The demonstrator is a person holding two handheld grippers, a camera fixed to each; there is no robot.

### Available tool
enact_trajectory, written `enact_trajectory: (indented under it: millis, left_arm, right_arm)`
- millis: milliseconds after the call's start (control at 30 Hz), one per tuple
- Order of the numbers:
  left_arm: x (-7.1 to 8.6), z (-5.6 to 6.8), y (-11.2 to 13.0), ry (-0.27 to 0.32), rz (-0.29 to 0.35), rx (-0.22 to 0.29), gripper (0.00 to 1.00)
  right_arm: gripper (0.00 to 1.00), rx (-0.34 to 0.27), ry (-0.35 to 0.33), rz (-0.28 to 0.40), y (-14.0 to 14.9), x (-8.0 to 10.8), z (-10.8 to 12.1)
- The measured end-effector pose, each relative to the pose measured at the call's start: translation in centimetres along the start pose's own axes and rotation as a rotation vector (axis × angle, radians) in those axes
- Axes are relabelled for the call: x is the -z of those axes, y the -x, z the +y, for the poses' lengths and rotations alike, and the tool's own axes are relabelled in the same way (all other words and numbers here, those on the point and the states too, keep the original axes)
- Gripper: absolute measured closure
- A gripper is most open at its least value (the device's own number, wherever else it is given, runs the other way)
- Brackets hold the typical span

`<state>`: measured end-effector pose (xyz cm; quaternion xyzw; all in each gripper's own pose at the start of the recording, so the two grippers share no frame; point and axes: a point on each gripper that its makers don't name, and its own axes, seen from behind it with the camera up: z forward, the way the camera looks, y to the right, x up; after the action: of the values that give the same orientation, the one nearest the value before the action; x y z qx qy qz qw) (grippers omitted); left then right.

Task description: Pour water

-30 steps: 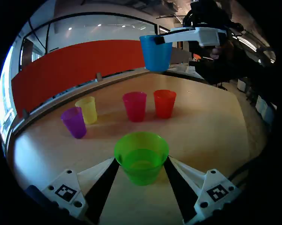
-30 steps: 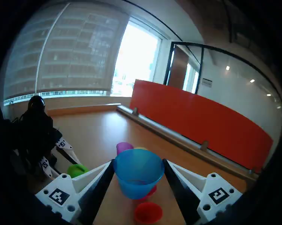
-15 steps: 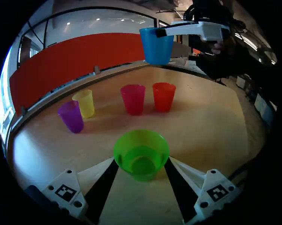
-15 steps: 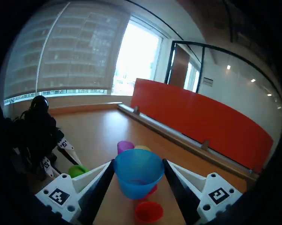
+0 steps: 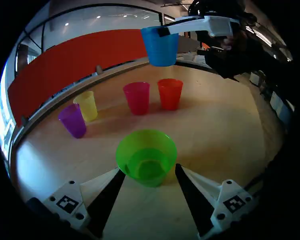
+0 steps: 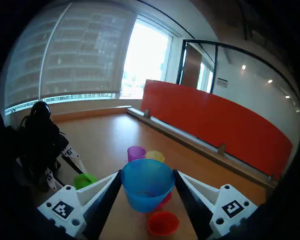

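In the left gripper view, the left gripper [image 5: 146,176] pinches the green cup [image 5: 146,156]. One finger presses on each side of its lower wall, so the cup sits right between the fingertips. It stands upright with its mouth towards the camera. The lower part looks darker, as if it held some liquid, but that is not certain. I cannot tell whether its base rests on the table [image 5: 225,120] or hangs just above it.

Farther out on the wooden top stand four upright cups. Purple [image 5: 72,120] and yellow [image 5: 86,105] stand just beside each other on the left. Pink [image 5: 137,97] and red [image 5: 169,93] stand side by side in the middle, apart from the first pair. Above and beyond these two hangs the blue cup [image 5: 159,45], well clear of the table. It is upright and gripped at its rim side by the white right gripper [image 5: 165,32], with a person [image 5: 233,48] in dark clothes behind it. An orange panel [image 5: 70,64] runs along the far edge.

In the right gripper view, the right gripper is clamped on the blue cup, both fingers against its sides, and the cup sits level between the tips. Below it is the red cup, nearest, with a sliver of pink rim at the blue cup's lower right edge. The purple and yellow cups lie just past its rim. The green cup and the left gripper are off to the left, beside the dark-clothed person. A bright window [image 6: 146,64] lies beyond.
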<state>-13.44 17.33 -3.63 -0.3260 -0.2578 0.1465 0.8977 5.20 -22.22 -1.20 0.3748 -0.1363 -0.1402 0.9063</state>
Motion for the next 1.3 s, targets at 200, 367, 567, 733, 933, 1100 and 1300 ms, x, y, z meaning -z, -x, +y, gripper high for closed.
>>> enact_trajectory:
  millis: [200,367,567,733,933,1100,1300]
  left_arm:
    - [0.9,0.0,0.4,0.004,-0.017,-0.016,0.09]
    - [1.9,-0.1,0.7,0.002,-0.022,-0.064,0.09]
    - [3.0,-0.1,0.9,-0.002,-0.014,-0.094,0.09]
    - [3.8,-0.3,0.8,-0.012,-0.003,-0.090,0.09]
    - [5.0,-0.7,0.4,-0.029,0.032,-0.049,0.09]
    - [6.2,-1.6,-0.1,-0.056,0.064,-0.010,0.09]
    - [7.5,-2.9,-0.6,-0.087,0.102,0.046,0.09]
  right_arm:
    - [0.06,-0.012,-0.028,-0.026,1.3,-0.3,-0.8]
    - [0.06,-0.024,-0.055,-0.057,2.9,-0.9,-1.5]
    - [0.06,-0.042,-0.086,-0.093,4.6,-1.6,-2.1]
    - [0.06,-0.042,-0.110,-0.119,5.6,-2.0,-2.8]
    - [0.06,-0.034,-0.137,-0.165,7.7,-2.4,-3.5]
    - [0.06,-0.026,-0.160,-0.206,9.6,-2.8,-4.0]
    - [0.06,-0.023,-0.184,-0.241,11.1,-3.4,-4.8]
